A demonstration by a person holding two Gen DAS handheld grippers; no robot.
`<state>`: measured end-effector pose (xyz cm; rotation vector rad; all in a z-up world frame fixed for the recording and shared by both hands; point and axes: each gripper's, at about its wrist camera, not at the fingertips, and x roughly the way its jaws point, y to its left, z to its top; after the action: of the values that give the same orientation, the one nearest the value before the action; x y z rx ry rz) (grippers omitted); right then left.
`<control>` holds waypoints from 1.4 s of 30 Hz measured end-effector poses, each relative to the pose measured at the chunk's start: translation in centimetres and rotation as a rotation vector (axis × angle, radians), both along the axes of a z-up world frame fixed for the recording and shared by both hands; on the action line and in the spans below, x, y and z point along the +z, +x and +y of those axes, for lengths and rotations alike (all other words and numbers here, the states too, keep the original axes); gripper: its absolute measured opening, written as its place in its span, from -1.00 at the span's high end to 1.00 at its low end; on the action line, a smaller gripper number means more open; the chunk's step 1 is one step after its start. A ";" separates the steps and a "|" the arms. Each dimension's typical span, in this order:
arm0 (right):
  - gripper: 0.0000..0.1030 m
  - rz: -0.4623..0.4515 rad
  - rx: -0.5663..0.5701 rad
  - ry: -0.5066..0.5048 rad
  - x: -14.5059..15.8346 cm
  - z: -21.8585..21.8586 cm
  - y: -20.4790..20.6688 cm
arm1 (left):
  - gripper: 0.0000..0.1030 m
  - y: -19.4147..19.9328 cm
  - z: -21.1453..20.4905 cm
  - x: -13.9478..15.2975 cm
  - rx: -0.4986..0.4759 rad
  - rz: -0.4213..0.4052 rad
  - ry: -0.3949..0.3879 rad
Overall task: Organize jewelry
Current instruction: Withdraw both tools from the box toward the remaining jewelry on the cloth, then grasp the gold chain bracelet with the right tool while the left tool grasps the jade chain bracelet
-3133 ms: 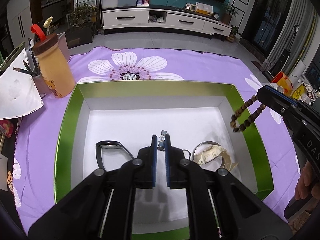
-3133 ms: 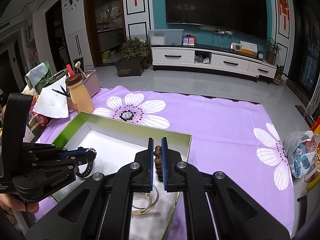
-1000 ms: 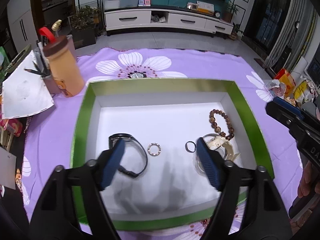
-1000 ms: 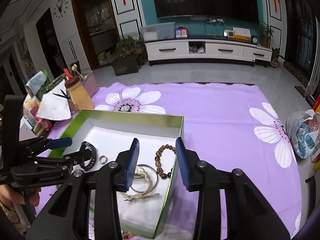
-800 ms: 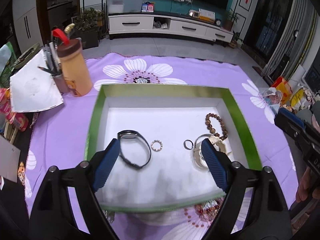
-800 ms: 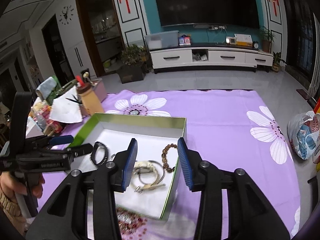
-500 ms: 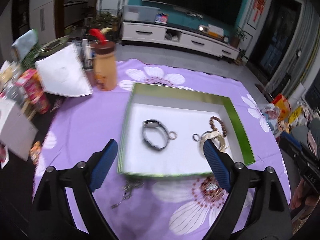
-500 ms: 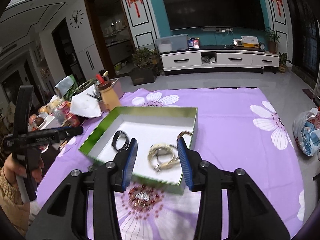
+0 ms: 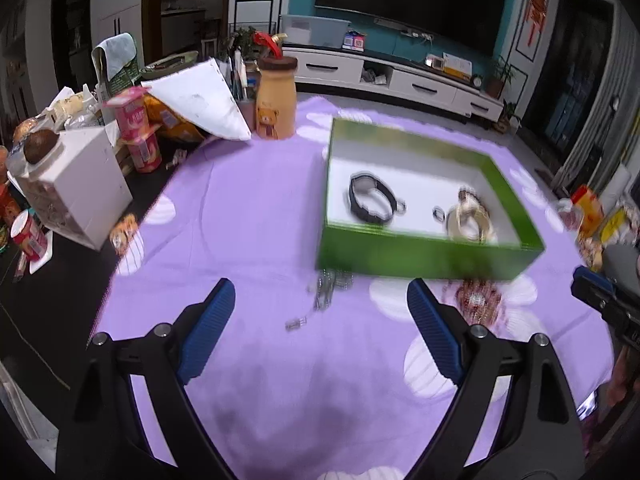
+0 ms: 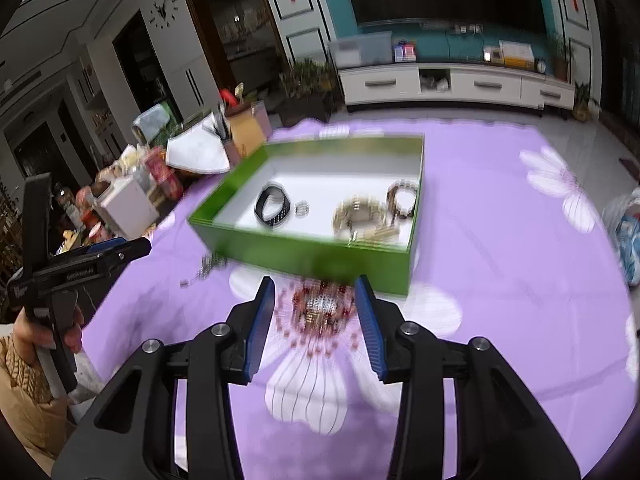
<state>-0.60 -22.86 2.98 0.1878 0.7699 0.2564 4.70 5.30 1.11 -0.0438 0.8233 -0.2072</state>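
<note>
Both tongs pulled back from green box (image 9: 424, 256), left tongs (image 9: 320, 332) and right tongs (image 10: 316, 320) spread empty, no legible labels.

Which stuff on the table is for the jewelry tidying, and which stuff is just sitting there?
For the job:
green box
black watch inside it
small ring inside it
pale bangles inside it
brown bead bracelet inside it
silver chain on the cloth, outside the box

Just lying about:
bear bottle
white box
pink snack cartons
folded white paper
</note>
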 end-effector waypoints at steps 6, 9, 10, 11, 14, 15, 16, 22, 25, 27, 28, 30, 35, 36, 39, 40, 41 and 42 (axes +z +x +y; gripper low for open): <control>0.21 0.093 0.021 0.004 -4.4 2.0 0.8 | -0.73 -1.1 -1.1 -3.3 -0.043 0.071 -0.005; 0.32 0.092 0.032 -0.024 -5.4 3.2 1.5 | -0.73 -0.9 -1.3 -3.8 -0.046 0.086 -0.012; 0.34 0.092 0.028 -0.044 -5.8 3.7 2.0 | -0.73 -0.9 -1.3 -4.0 -0.046 0.088 -0.011; 0.35 0.096 0.025 -0.051 -6.0 3.8 2.5 | -0.73 -0.8 -1.3 -4.1 -0.046 0.090 -0.011; 0.43 0.104 0.020 -0.055 -6.6 3.7 3.5 | -0.73 -0.4 -1.1 -4.4 -0.046 0.095 -0.014; 0.46 0.105 0.020 -0.066 -6.8 3.9 3.8 | -0.73 -0.4 -1.1 -4.5 -0.045 0.097 -0.014; 0.46 0.106 0.020 -0.075 -7.0 4.1 4.1 | -0.73 -0.2 -1.1 -4.7 -0.046 0.100 -0.014; 0.67 0.120 0.023 -0.105 -7.7 4.3 4.9 | -0.73 1.2 -1.4 -5.3 -0.058 0.110 -0.018; 0.71 0.107 0.032 -0.131 -7.7 4.4 4.8 | -0.73 1.8 -1.8 -5.5 -0.065 0.110 -0.017; 0.72 0.095 0.028 -0.108 -7.2 4.0 4.4 | -0.73 2.2 -1.9 -5.6 -0.067 0.110 -0.019; 0.72 0.081 0.019 -0.089 -6.6 3.5 4.1 | -0.73 2.5 -1.9 -5.6 -0.067 0.108 -0.020; 0.72 0.053 0.009 -0.027 -5.5 2.4 3.5 | -0.73 2.9 -1.9 -5.5 -0.067 0.100 -0.020; 0.72 -0.016 -0.012 0.060 -2.7 -0.2 1.9 | -0.73 4.6 -2.4 -5.8 -0.080 0.086 0.001; 0.71 -0.021 -0.017 0.064 -2.5 -0.5 1.6 | -0.73 4.9 -2.7 -5.9 -0.081 0.081 0.017; 0.71 -0.024 -0.024 0.066 -2.3 -0.8 1.2 | -0.72 5.6 -3.3 -6.5 -0.092 0.073 0.051; 0.71 -0.020 -0.025 0.068 -2.3 -0.9 1.2 | -0.65 5.9 -3.6 -6.8 -0.093 0.074 0.064; 0.71 -0.015 -0.024 0.070 -2.5 -0.8 1.2 | -0.61 6.2 -3.7 -7.2 -0.099 0.082 0.072; 0.71 -0.011 -0.024 0.069 -2.6 -0.7 1.2 | -0.57 6.3 -3.8 -7.4 -0.100 0.086 0.076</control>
<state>0.64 -23.58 0.37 0.2607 0.7482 0.2616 11.03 1.55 -6.29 0.0600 0.9189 -0.2697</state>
